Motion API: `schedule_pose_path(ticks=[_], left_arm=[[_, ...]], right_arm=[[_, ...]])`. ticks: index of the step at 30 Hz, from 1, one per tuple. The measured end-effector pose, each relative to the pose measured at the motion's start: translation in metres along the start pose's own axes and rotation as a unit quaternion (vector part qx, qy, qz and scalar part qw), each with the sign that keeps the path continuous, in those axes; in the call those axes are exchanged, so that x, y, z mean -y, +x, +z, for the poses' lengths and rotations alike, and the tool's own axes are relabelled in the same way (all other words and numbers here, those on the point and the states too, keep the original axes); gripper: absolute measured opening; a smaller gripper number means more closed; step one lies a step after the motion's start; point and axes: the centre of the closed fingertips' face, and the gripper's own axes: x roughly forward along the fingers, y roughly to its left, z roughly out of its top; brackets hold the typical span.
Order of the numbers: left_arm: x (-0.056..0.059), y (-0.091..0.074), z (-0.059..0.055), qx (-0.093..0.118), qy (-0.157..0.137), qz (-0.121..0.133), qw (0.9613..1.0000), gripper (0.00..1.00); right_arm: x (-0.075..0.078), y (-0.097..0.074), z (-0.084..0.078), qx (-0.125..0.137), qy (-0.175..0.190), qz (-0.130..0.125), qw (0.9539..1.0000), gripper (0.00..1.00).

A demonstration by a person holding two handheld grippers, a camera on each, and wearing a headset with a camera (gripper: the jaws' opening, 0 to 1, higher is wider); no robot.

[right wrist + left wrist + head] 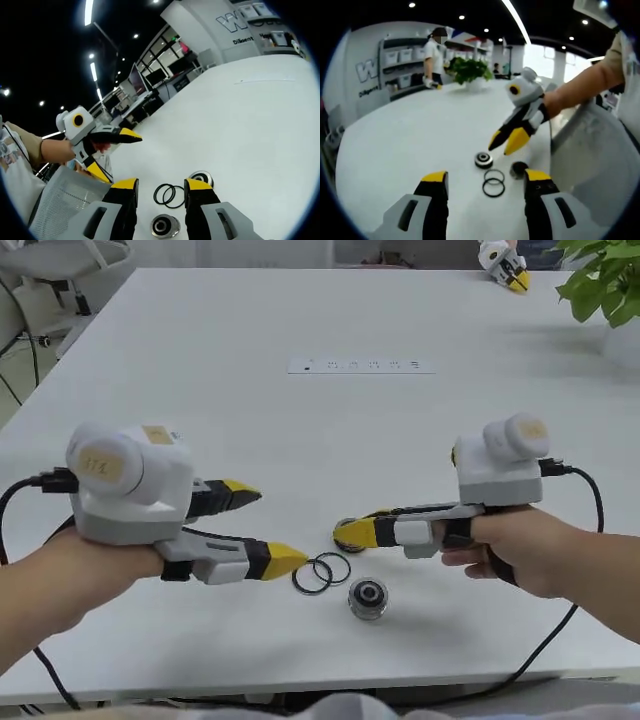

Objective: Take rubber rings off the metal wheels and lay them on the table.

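Note:
Two loose black rubber rings point(322, 573) lie overlapping on the white table point(300, 430), between both grippers. One metal wheel point(368, 598) stands just right of them. A second wheel point(346, 529) sits farther back, partly hidden by my right gripper point(358, 533), which is open and empty, with its tips right at that wheel. My left gripper point(262, 525) is wide open with nothing in it, its lower tip just left of the rings. In the left gripper view the rings point(493, 182) lie ahead between the jaws. The right gripper view has the rings point(167, 194) and both wheels point(165, 226) point(201, 177).
A socket panel point(360, 365) is set into the table's middle. A green plant point(605, 280) and another gripper point(505, 265) sit at the far right edge. Cables trail from both grippers off the near edge. A person point(436, 50) stands beyond the far end.

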Motion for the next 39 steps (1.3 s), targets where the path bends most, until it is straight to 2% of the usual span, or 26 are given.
schedule_pose_path(ticks=[9, 16, 23, 30, 39], left_arm=[[-0.007, 0.007, 0.007, 0.004, -0.006, 0.002, 1.0000, 0.60], [-0.015, 0.015, 0.008, 0.002, -0.012, 0.005, 0.9999, 0.59], [-0.017, 0.026, 0.007, -0.004, -0.012, 0.003, 0.9999, 0.58], [-0.017, 0.038, 0.005, -0.011, -0.011, -0.001, 0.9999, 0.57], [-0.014, 0.049, -0.001, -0.020, -0.015, -0.008, 0.9997, 0.54]], right_arm=[[0.015, -0.013, 0.008, 0.016, 0.001, -0.019, 0.9997, 0.35], [0.028, -0.017, 0.007, 0.016, -0.002, -0.035, 0.9993, 0.34], [0.041, -0.019, -0.002, -0.001, -0.017, -0.049, 0.9986, 0.34], [0.046, -0.014, -0.012, -0.028, -0.048, -0.053, 0.9970, 0.33], [0.052, -0.011, -0.019, -0.046, -0.079, -0.056, 0.9942, 0.31]])
